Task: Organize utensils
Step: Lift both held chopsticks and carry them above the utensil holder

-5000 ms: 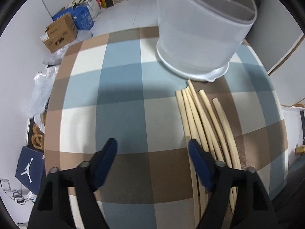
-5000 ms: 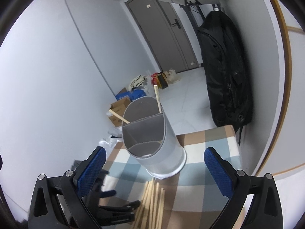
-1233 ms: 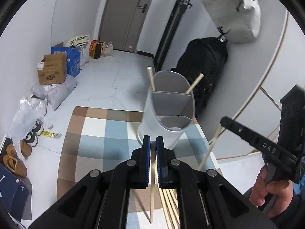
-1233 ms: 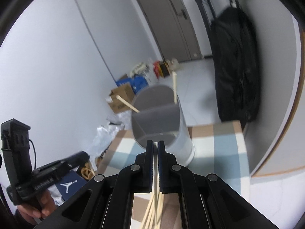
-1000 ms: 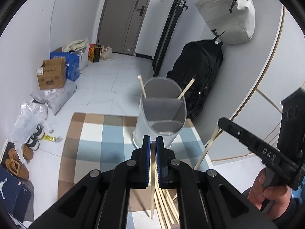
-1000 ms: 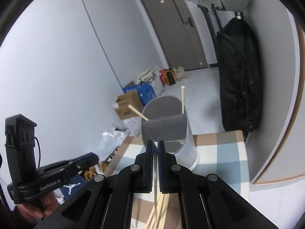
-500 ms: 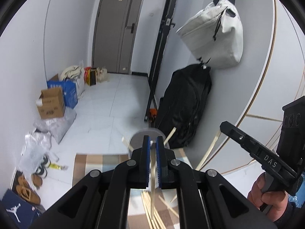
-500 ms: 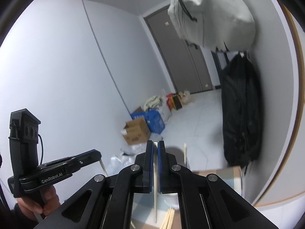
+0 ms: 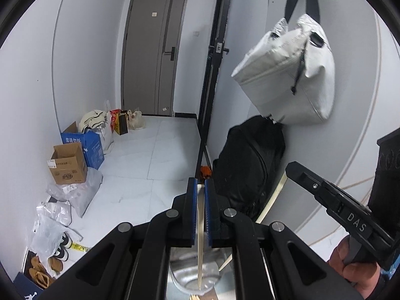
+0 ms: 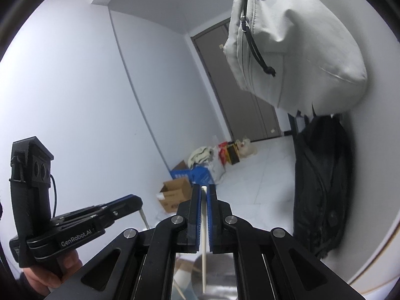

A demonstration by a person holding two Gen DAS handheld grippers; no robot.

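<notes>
My left gripper is shut on a pale wooden chopstick that hangs down between the fingers over the grey utensil holder far below. My right gripper is shut on another chopstick, also hanging down above the holder. The right gripper also shows at the right of the left wrist view with its chopstick. The left gripper shows at the left of the right wrist view. Both are raised high.
A white bag and a black backpack hang on the right wall. Cardboard and blue boxes, bags and shoes lie on the floor at the left. A grey door stands at the back.
Both grippers closed on a chopstick each and have risen and tilted upward. The holder and table have dropped to the bottom edge of both views.
</notes>
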